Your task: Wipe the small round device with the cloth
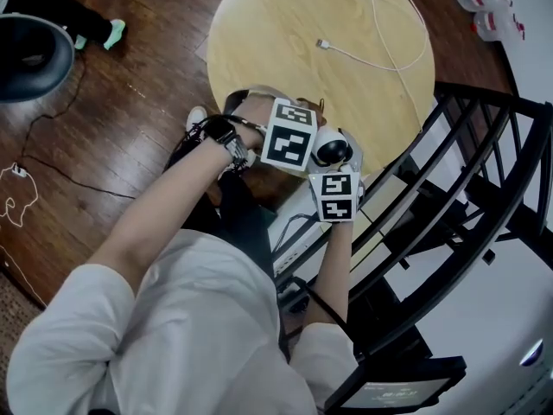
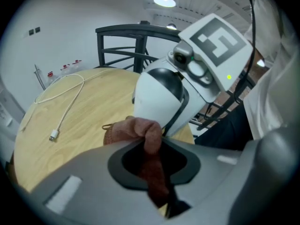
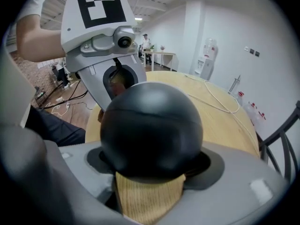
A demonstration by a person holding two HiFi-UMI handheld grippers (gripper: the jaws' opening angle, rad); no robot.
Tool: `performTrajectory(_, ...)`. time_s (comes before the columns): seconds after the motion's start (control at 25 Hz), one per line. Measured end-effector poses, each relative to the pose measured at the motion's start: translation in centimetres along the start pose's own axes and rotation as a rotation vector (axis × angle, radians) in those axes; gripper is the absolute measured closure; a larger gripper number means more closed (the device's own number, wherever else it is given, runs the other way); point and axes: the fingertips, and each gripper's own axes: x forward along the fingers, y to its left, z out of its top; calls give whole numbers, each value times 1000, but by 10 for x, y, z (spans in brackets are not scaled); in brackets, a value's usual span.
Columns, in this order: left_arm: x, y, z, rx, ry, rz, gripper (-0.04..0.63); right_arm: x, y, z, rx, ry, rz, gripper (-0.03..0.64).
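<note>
Pinching the cloth in my left gripper, jaws closed tight on it. My right gripper is clamped round the small round device, held above the near edge of the table. The cloth sits right at the device's white shell and looks touching. I'd judge wiping is under way; how much surface is left, can't tell. A cable lies well apart.

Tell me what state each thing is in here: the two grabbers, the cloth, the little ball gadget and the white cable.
left gripper: shut on the cloth.
right gripper: shut on the small round device.
cloth: bunched up, pinched in the jaws, at the device's white side.
small round device: gripped, held near the table edge.
white cable: lying loose on the table, plug end unconnected.
</note>
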Motion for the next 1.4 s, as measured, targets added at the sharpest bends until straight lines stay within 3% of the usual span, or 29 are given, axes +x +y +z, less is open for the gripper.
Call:
performTrajectory(0.12, 3, -1, 0, -46, -18, -13, 532, -1, -1, -2, -8, -32, -20, 245)
performTrajectory(0.24, 2, 0, 3, -120, -69, -32, 532, -6, -3, -3, -95, -71, 13, 243)
performTrajectory(0.4, -8, 3, -9, -226, -111, -36, 532, -7, 3, -5, -137, -90, 133, 238)
performTrajectory(0.56, -14, 12, -15, -279, -141, -13, 532, -7, 9, -6, -241, -135, 262, 238)
performTrajectory(0.76, -13, 10, -9, -320, -170, -13, 532, -5, 12, -7, -292, -123, 391, 249)
performTrajectory(1.24, -14, 7, -9, -400, -252, -20, 532, -5, 14, -4, -192, -177, 299, 252)
performTrajectory(1.4, -20, 10, -11, -445, -273, 64, 532, -5, 13, -2, -116, -185, 239, 253)
